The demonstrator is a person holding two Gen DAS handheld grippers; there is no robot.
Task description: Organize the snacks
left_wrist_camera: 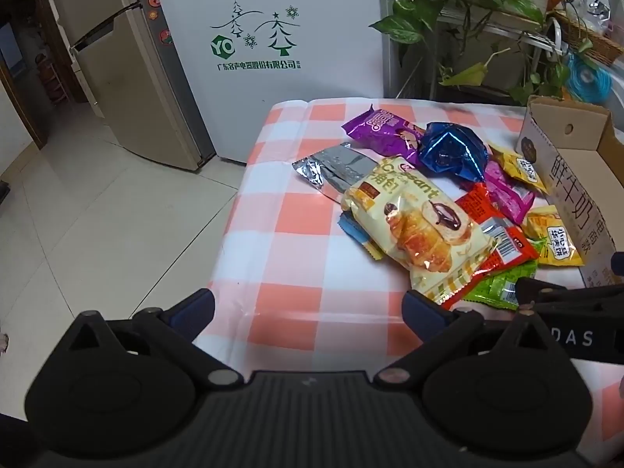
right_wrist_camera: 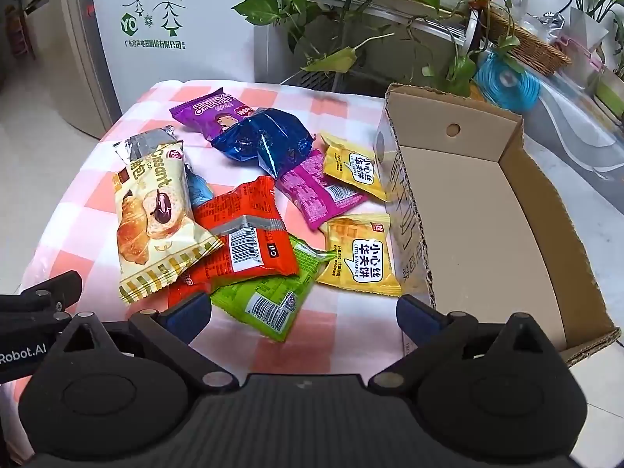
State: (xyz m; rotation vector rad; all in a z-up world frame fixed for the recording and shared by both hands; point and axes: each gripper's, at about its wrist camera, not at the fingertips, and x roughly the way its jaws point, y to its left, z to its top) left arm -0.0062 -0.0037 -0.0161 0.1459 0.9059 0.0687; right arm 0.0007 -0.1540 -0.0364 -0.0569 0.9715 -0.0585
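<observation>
A pile of snack packets lies on the pink-and-white checked tablecloth. A cream croissant packet lies on top at the left. Beside it are a red packet, a green packet, two yellow waffle packets, a magenta packet, a blue foil packet, a purple packet and a silver one. An empty cardboard box stands right of the pile. My left gripper and right gripper both hang open above the near edge, holding nothing.
A white freezer and a steel fridge stand beyond the table on a tiled floor. Leafy plants, a wicker basket and a blue cable coil sit behind the box.
</observation>
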